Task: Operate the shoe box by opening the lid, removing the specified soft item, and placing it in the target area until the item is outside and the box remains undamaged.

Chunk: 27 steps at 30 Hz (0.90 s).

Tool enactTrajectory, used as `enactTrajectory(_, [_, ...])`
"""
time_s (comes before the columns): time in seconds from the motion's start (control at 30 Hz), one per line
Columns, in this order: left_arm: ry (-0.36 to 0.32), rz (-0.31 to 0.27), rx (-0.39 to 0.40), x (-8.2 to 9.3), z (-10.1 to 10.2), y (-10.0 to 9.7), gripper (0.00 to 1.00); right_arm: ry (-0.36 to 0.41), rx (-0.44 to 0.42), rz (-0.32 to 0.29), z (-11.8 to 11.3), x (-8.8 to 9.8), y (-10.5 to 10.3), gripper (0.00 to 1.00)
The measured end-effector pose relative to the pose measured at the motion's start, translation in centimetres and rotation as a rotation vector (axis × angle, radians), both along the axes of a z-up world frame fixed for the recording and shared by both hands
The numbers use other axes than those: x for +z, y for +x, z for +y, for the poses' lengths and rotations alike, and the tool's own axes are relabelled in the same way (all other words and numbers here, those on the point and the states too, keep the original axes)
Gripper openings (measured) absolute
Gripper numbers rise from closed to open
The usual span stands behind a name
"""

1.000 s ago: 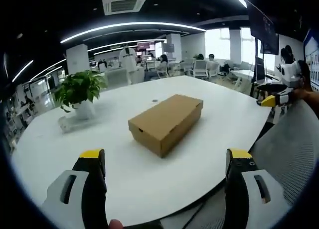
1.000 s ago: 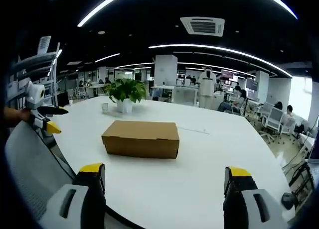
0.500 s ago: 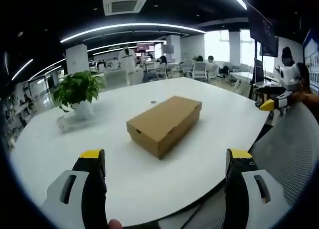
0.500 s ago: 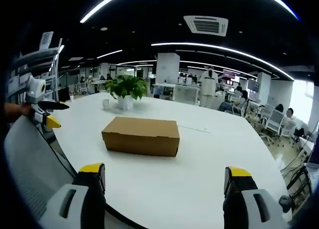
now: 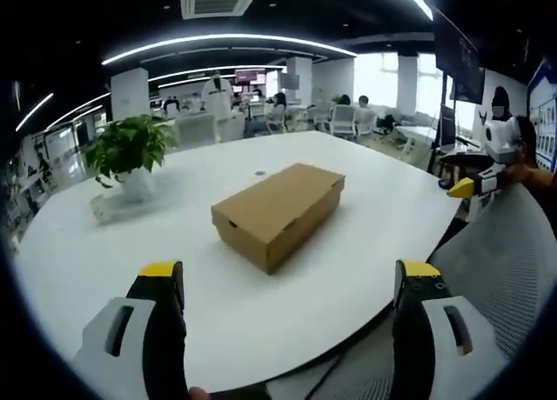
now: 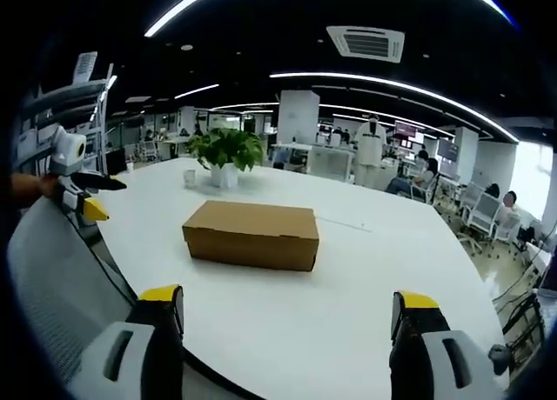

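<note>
A brown cardboard shoe box (image 5: 277, 210) lies shut on the round white table (image 5: 365, 191); the right gripper view has the same box (image 6: 251, 235) side on. My left gripper (image 5: 287, 330) is open, well short of the box, near the table's edge. My right gripper (image 6: 287, 335) is open too, also back from the box. The right gripper (image 5: 474, 181) shows at the far right of the left gripper view, and the left gripper (image 6: 83, 196) at the far left of the right gripper view. What is inside the box is hidden.
A potted green plant (image 5: 130, 152) stands on the table's far side, also seen as the plant (image 6: 224, 152) behind the box. A grey mesh chair back (image 5: 505, 270) sits at the table's edge. Desks, chairs and people fill the office behind.
Both views have shifted slightly with the hands; the box sits a little more left in the left gripper view. The box has not moved and both grippers stay open.
</note>
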<state>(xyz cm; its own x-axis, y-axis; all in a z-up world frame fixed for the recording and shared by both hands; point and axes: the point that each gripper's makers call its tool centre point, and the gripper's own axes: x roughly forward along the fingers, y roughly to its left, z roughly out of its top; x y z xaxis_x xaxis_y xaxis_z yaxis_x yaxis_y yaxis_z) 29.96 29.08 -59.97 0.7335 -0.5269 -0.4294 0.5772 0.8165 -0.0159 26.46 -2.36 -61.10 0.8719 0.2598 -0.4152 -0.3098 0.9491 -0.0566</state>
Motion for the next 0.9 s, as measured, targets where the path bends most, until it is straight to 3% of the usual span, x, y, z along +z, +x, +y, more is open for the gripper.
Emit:
enactTrajectory(0.23, [-0.017,0.022,-0.033,0.0,-0.2,0.8,0.99,0.010,-0.002,0.009,0.0,0.0,0.0,1.00])
enactTrajectory(0.4, [-0.003,0.003,-0.047,0.4,0.1,1.9,0.99,-0.006,0.031,0.041,0.2,-0.4,-0.4,1.00])
enactTrajectory(0.67, [0.003,-0.019,-0.025,0.8,1.6,3.3,0.99,-0.004,0.039,0.024,0.3,0.3,-0.4,1.00])
enactTrajectory(0.9, [-0.021,-0.013,-0.030,0.6,1.6,3.5,0.99,-0.011,0.059,0.023,0.5,1.0,-0.2,1.00])
